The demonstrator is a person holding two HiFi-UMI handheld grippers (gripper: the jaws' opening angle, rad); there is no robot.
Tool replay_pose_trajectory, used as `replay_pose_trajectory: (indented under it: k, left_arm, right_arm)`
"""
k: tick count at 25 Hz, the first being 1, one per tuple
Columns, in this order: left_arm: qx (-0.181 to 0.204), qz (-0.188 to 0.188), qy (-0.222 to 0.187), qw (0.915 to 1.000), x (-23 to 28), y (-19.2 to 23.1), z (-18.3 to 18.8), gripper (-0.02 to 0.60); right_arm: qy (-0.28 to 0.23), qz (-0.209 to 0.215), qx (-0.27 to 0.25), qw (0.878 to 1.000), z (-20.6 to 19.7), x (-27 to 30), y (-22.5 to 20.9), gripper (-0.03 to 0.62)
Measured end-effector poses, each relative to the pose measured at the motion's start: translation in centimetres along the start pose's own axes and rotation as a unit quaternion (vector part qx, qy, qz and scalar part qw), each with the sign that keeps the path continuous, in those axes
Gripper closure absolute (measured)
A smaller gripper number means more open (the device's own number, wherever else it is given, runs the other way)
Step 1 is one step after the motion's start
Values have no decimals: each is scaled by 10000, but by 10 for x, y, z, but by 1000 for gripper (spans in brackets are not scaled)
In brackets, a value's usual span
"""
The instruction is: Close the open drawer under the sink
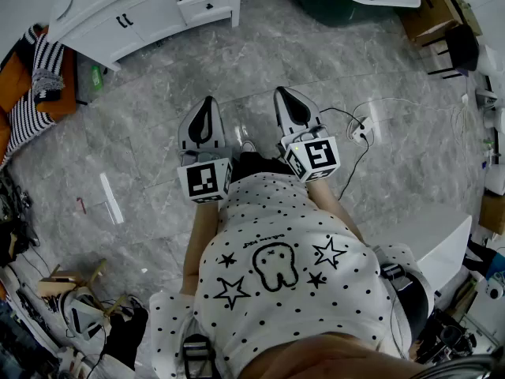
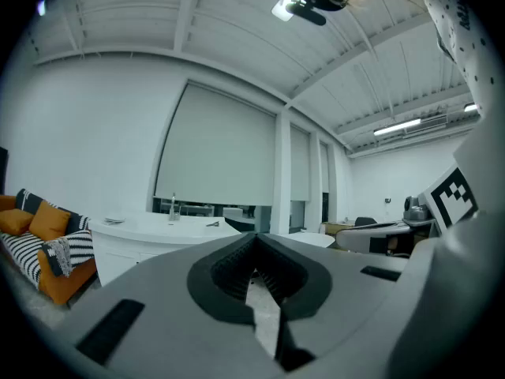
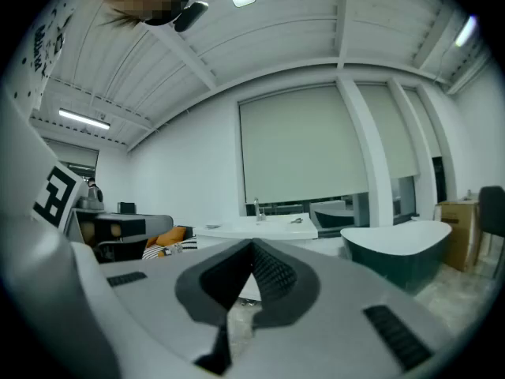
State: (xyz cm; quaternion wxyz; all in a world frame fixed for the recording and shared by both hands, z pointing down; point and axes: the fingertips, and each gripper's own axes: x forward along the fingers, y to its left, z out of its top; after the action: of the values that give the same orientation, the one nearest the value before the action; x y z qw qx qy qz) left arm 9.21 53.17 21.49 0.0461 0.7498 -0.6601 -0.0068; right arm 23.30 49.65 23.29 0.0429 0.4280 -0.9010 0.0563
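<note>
Our left hand-held gripper (image 1: 207, 105) and right hand-held gripper (image 1: 286, 97) are both clenched on nothing, side by side at frame centre. The open drawer (image 1: 207, 5) juts from the white sink cabinet (image 1: 134, 18) at the upper left, well apart across the grey floor (image 1: 142, 125). We judge we should walk closer first, then press closed tips squarely on the drawer front and push straight in.

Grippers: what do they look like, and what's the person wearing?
The left gripper and right gripper are grey and tapered, with dark ribbed pads inside the jaws. Each carries a white cube with black square markers. The person wears a white shirt with black dots and stars.
</note>
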Motion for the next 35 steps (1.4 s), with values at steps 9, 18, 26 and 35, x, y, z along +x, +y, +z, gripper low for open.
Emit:
replay_pose_trajectory:
  k: [9,18,26,35]
  left_arm:
    - [32,99,85,9999,4,-15,-2,577]
    - [-37,123,43,9999,10,-16,0,577]
    - [-110,-90,66,9999,23,-11,-2,577]
    - [-244,-330,239,9989,67,35,-6,577]
  right_arm:
    - [-88,100,34,9999,4,-7,-14,582]
    - [-101,203,-16,9997,5,-1,-17,580]
    - [-2,201,31,9998,3,18,-17,580]
    - [32,35,21,10000,4,75,-11,580]
